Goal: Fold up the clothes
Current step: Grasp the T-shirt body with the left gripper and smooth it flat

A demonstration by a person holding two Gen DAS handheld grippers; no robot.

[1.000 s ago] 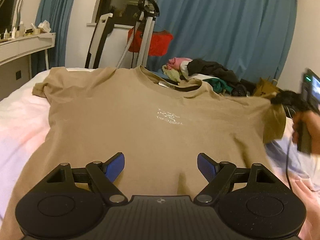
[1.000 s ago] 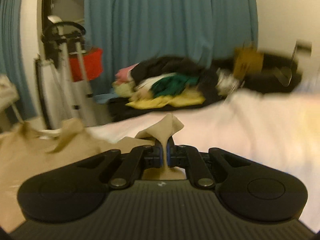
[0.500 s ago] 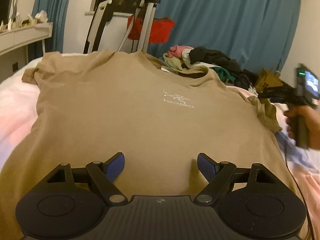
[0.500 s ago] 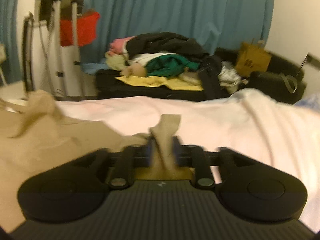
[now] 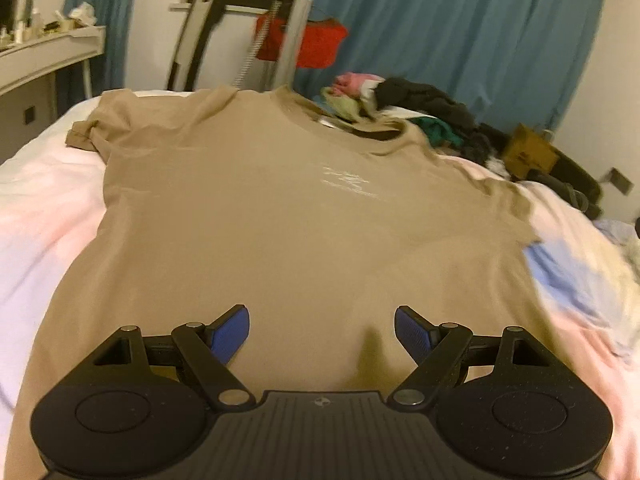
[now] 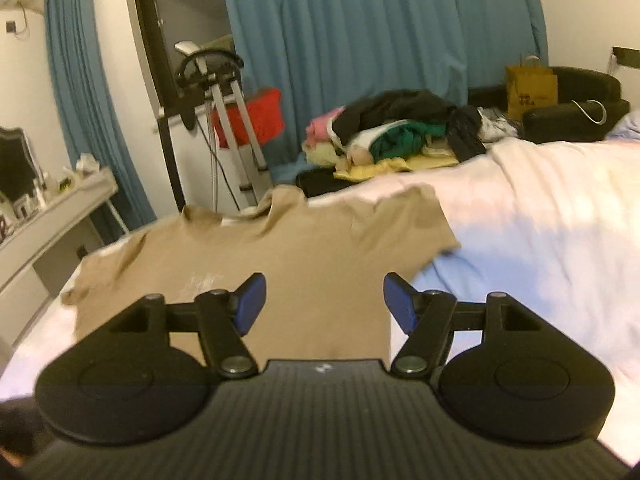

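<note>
A tan T-shirt (image 5: 280,216) lies spread flat, front up, on the bed (image 6: 540,220), collar toward the heap of clothes (image 6: 392,132). The left gripper (image 5: 322,330) and right gripper (image 6: 324,300) hang over its lower part, fingers (image 5: 228,332) spread wide, holding nothing.

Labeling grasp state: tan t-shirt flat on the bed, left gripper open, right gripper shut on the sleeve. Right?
Not quite. The right gripper is open and holds nothing, as the right wrist view shows. The tan t-shirt lies flat on the bed, left gripper open.
</note>
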